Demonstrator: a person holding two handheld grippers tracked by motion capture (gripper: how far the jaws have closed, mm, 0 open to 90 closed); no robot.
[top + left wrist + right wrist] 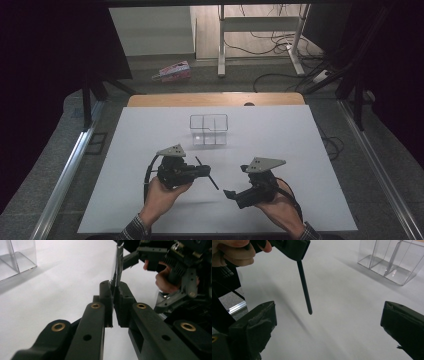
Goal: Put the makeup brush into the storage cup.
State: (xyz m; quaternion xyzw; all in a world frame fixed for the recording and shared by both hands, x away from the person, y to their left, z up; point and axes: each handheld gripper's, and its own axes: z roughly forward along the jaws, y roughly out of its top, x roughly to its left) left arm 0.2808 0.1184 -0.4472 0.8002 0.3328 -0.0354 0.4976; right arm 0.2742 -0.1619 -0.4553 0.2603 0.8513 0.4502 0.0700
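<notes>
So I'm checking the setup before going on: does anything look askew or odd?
Nothing stands out. The left gripper holds a thin black stick above the white table, the right gripper is open, and the clear organizer stands upright.

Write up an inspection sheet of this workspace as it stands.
Surface: white board over a wooden table.
Job's things: thin black stick, clamped by the left tongs; clear divided box, seemingly empty.
Clutter: nothing seen on the board.
Grippers: left tongs shut on the stick; right tongs wide open, nothing between.
Cables: one trailing from each gripper; more on the floor.
Surroundings: pink packet on the floor, desk frame behind.
</notes>
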